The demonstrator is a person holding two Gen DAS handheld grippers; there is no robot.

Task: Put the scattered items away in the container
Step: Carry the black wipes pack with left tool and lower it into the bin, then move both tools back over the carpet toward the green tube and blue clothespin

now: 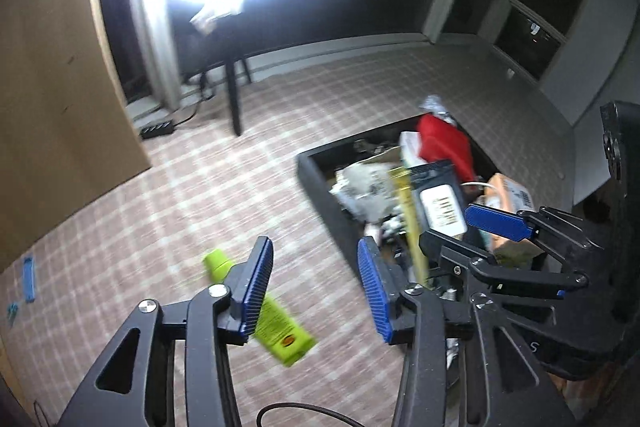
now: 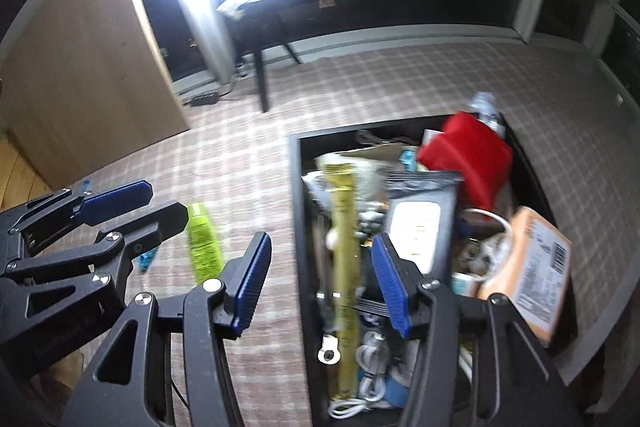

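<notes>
A plaid carpet [image 2: 248, 155] runs across the room under a glaring ring light, and on it sits the black container [image 2: 298, 211], already heaped with a red pouch [image 2: 468, 155], an orange packet [image 2: 532, 259], a dark label-fronted pouch [image 2: 420, 219], a long yellow stick pack [image 2: 344, 235] and white cables [image 2: 372, 359]. The left gripper [image 1: 316, 291] hangs above the carpet with its blue pads spread wide and nothing between them; the right gripper [image 2: 320, 283] hovers over the container's near left wall, its jaws equally wide and empty. One stray remains in plain sight: a lime-green tube [image 1: 260, 311] lying flat on the carpet just outside the container's left wall, its cap pointing away, partly hidden behind the left claw's inner finger in the left wrist view. Small blue scraps [image 1: 28, 279] lie well apart toward the carpet's far left edge. The step in hand looks to be fetching the tube. Done well, the left claw would drop straight over the tube's middle, pads square across its narrow width, close firmly enough that the slick body cannot squirt out, then lift clear of the wall before releasing over a gap in the pile.
</notes>
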